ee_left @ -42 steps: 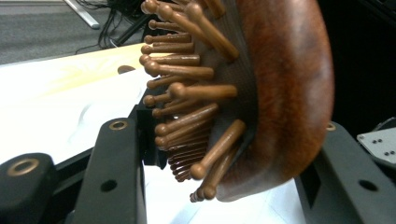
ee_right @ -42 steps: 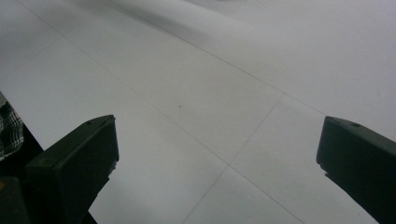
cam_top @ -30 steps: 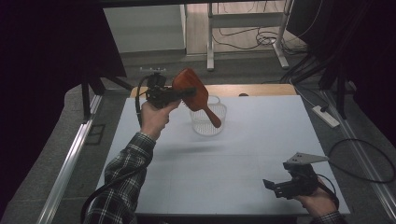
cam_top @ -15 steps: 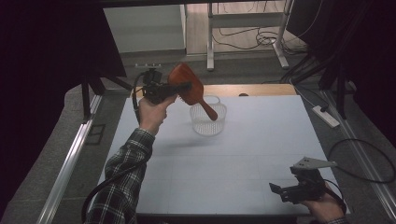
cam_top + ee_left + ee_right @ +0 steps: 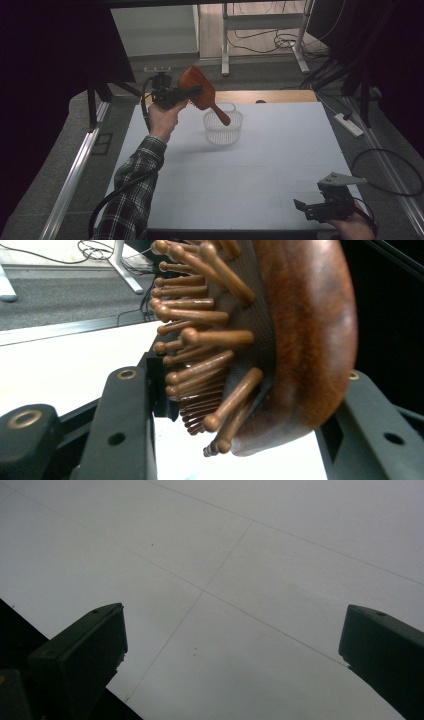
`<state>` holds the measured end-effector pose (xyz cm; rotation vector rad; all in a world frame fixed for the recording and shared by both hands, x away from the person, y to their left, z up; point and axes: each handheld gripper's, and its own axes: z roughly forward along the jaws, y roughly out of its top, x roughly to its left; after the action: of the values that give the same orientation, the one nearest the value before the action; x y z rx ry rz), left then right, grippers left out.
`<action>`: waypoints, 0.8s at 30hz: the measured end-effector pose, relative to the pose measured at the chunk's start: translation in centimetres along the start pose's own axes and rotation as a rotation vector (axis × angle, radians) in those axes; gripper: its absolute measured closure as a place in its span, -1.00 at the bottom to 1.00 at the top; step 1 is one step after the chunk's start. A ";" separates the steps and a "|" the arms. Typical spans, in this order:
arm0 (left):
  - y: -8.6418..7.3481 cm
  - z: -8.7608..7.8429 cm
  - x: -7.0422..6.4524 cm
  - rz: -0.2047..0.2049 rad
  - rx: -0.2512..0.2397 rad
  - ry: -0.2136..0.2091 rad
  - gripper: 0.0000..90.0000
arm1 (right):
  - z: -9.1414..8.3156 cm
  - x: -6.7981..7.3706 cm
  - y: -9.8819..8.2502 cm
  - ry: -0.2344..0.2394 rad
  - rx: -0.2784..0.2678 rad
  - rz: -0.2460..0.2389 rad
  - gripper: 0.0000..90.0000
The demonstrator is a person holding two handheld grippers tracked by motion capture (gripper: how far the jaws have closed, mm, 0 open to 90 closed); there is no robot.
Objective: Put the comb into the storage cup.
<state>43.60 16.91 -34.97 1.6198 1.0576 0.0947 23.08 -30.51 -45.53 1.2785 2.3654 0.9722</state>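
A brown wooden hairbrush [image 5: 200, 92] with peg bristles hangs in the air over the table's far left, its handle slanting down toward a clear mesh basket [image 5: 223, 127]. My left gripper [image 5: 192, 91] is shut on the brush's head. In the left gripper view the brush [image 5: 280, 340] sits clamped between the two black jaws, bristles facing left. My right gripper [image 5: 306, 207] rests low near the front right corner, open, with bare white table [image 5: 240, 580] between its jaws.
The white table [image 5: 250, 170] spreads between the basket and the right hand. A wooden strip [image 5: 270, 96] runs along its far edge. A power strip [image 5: 349, 125] and cables lie on the floor to the right; dark curtains flank the table.
The left hand has lifted the brush a little and carried it leftward and away from the basket. The right hand has slid slightly toward the front edge.
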 end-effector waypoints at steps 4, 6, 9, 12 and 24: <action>0.0 0.3 0.1 -0.001 0.001 0.017 0.14 | -0.1 0.0 -0.1 -0.005 -0.006 0.004 -1.00; 0.0 0.6 0.2 -0.008 0.002 0.024 0.14 | -0.2 0.0 -0.1 -0.006 -0.009 0.003 -1.00; -0.1 1.1 0.3 -0.014 0.001 0.027 0.14 | -0.2 0.0 -0.1 -0.008 -0.007 0.001 -1.00; -0.3 1.6 0.2 -0.010 0.007 0.033 0.14 | -0.2 0.1 -0.2 -0.005 -0.008 -0.003 -1.00; -1.7 3.2 0.5 -0.014 0.017 0.052 0.14 | -0.1 0.1 -0.2 -0.004 -0.004 -0.010 -1.00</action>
<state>44.78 14.80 -37.71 1.6327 1.1122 0.1195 22.83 -30.55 -45.53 1.2649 2.3636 0.9702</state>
